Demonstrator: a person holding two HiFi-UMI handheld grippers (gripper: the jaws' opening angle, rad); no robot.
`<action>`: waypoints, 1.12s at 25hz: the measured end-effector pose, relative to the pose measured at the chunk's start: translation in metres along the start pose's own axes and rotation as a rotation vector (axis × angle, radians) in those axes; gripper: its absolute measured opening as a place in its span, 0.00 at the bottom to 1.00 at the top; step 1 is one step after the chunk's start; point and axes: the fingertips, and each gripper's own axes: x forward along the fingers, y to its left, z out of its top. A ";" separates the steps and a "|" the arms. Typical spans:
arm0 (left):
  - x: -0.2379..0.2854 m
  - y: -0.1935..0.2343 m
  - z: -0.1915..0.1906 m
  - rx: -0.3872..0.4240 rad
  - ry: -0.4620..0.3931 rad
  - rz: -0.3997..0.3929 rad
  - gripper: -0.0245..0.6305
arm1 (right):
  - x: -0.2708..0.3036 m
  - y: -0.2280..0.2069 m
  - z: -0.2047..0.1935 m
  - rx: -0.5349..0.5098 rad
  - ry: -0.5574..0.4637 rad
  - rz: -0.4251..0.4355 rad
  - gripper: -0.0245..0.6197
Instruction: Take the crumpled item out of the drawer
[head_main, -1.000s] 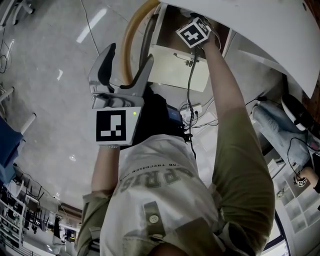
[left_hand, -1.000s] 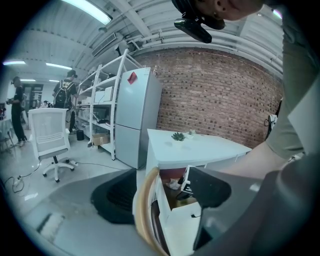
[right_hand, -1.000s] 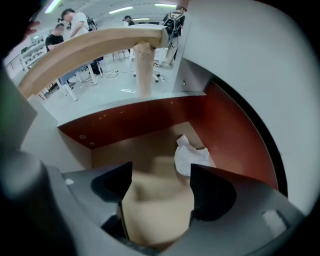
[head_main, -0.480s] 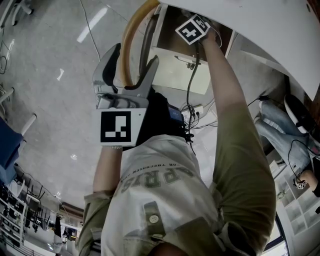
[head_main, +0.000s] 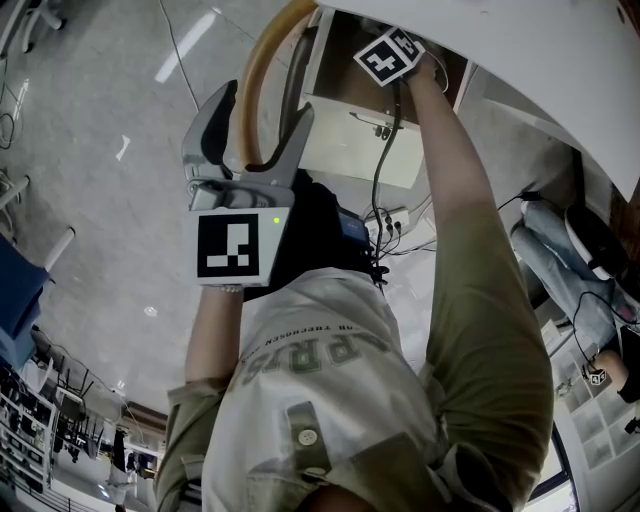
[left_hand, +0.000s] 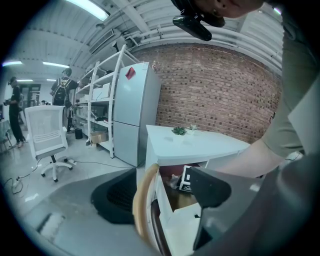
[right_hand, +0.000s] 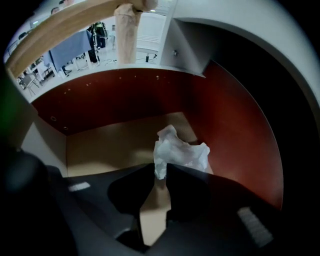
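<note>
A white crumpled item (right_hand: 181, 149) lies on the tan floor of the open drawer (right_hand: 110, 145), near its dark red right wall. My right gripper (right_hand: 160, 171) points steeply down into the drawer. Its jaws have just been closing, and the two tips now pinch the item's lower left fold. In the head view only its marker cube (head_main: 389, 55) shows, above the drawer's white front (head_main: 362, 145). My left gripper (head_main: 252, 112) hangs open left of the drawer, holding nothing. In the left gripper view the left gripper (left_hand: 165, 196) looks toward the drawer (left_hand: 182, 222).
The drawer sits under a white desk (left_hand: 200, 142). A tan curved chair back (head_main: 262, 70) stands just left of the drawer, in line with the left jaws. Cables and a power strip (head_main: 388, 222) lie on the floor below. A fridge (left_hand: 135, 110) and an office chair (left_hand: 47, 132) stand farther off.
The right gripper's marker cube has edged a little farther into the drawer opening. The left gripper has barely shifted.
</note>
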 end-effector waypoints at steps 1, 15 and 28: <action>0.000 0.000 0.000 -0.001 0.001 0.000 0.55 | -0.001 0.001 0.000 -0.005 0.001 0.009 0.16; -0.009 -0.001 -0.002 -0.004 -0.005 0.013 0.55 | -0.014 0.015 -0.006 -0.058 -0.003 0.063 0.07; -0.030 -0.004 -0.003 0.026 0.016 0.004 0.55 | -0.054 0.030 -0.017 -0.134 0.011 0.077 0.06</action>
